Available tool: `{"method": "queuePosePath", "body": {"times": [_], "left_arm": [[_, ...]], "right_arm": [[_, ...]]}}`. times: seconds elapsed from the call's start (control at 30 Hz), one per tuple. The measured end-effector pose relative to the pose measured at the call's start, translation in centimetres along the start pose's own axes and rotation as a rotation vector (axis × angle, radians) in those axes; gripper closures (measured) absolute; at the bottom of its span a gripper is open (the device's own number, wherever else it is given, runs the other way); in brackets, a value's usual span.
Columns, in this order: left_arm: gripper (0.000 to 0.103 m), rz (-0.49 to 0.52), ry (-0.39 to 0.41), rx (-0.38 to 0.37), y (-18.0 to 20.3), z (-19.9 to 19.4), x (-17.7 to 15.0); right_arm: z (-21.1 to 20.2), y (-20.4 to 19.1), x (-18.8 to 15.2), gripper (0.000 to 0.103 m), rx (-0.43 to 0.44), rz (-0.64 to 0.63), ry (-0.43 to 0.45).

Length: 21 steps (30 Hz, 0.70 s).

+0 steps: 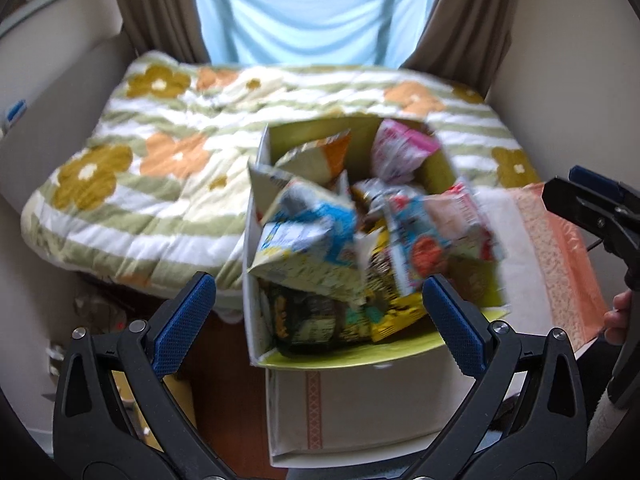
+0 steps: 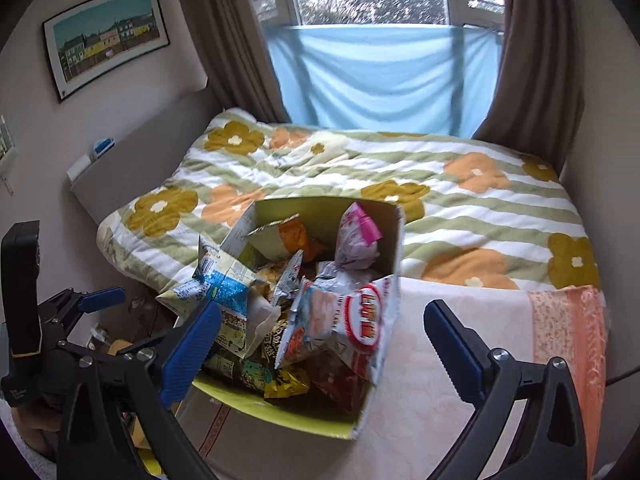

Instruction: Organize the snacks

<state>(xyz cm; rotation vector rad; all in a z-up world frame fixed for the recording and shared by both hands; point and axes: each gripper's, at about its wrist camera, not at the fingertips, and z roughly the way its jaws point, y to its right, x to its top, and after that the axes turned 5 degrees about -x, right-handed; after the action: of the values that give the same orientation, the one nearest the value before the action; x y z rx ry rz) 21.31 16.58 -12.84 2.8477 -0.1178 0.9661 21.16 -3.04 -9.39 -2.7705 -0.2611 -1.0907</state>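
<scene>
Snack bags (image 2: pixel 320 300) fill an open box (image 2: pixel 384 412) at the bed's foot; their print is too blurred to read. Both the left gripper (image 1: pixel 320 312) and right gripper (image 2: pixel 322 344) gape wide, empty. Only the right view shows a framed picture (image 2: pixel 106 38).

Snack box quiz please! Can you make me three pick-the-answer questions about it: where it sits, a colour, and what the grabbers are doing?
1. Where does the snack box stand?
A. on a pale cloth-covered surface in front of the bed
B. on the windowsill
C. on the floor

2. What colour is the inside of the box?
A. red
B. yellow-green
C. black

3. How is the right hand-held gripper?
A. shut on a bag
B. shut on the box
C. open, holding nothing

Answers: 1 A, the pale cloth lies under it; 2 B, its inner walls show yellow-green; 3 C, its fingers stand wide apart and empty.
</scene>
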Motion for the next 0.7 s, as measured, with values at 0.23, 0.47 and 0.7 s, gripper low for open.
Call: {"method": "queuePosePath", "body": {"times": [0.23,0.47,0.7], "left_arm": [[0.000,0.054,0.225,-0.017,6.1,-9.2,0.2],[0.000,0.061,0.371,-0.007,11.3,-15.9,-3.4],[0.000,0.063,0.369,-0.024,14.4,-18.2,-7.9]], "right_arm": [[-10.4,3.6,-1.1,0.002,-0.152,0.036,0.142],[-18.5,6.3,-5.5,0.002,-0.268,0.063,0.208],[-22.8,7.4,-10.1,0.002,-0.338,0.074,0.259]]}}
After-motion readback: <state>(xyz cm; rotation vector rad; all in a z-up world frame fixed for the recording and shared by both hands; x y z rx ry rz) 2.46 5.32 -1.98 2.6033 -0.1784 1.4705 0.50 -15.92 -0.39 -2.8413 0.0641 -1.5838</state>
